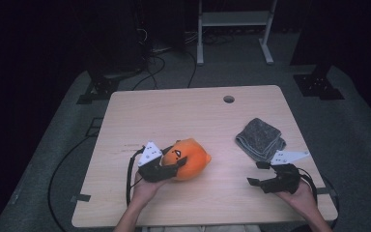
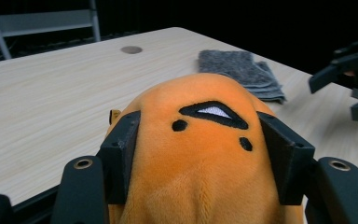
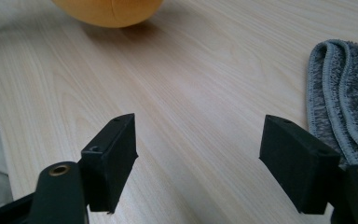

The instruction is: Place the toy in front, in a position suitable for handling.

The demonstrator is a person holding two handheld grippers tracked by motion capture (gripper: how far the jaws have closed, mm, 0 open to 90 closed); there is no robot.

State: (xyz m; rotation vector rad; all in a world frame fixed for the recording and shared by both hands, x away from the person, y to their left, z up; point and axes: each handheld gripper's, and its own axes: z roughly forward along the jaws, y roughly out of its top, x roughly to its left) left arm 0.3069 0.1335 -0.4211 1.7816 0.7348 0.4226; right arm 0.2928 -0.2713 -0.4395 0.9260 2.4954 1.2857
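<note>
Left gripper (image 1: 170, 166): jaws clenched on the orange plush toy (image 1: 189, 158), lower centre of the high view, on the table (image 1: 174, 111). In the left gripper view both pads dent the plush (image 2: 200, 154) evenly. Keep that squeeze steady; lift level so the soft body doesn't slip forward. Right gripper (image 1: 258, 173), lower right: jaws released, nothing between them, just beside the grey cloth (image 1: 261, 137). Keep it clear of the toy's path.

I work in what looks like a lab: a bare wooden table (image 1: 193, 111) on grey carpet (image 1: 352, 130), black cables (image 1: 149, 67) trailing across it, a metal frame (image 1: 234, 29) and dark stands (image 1: 319, 84) behind.
</note>
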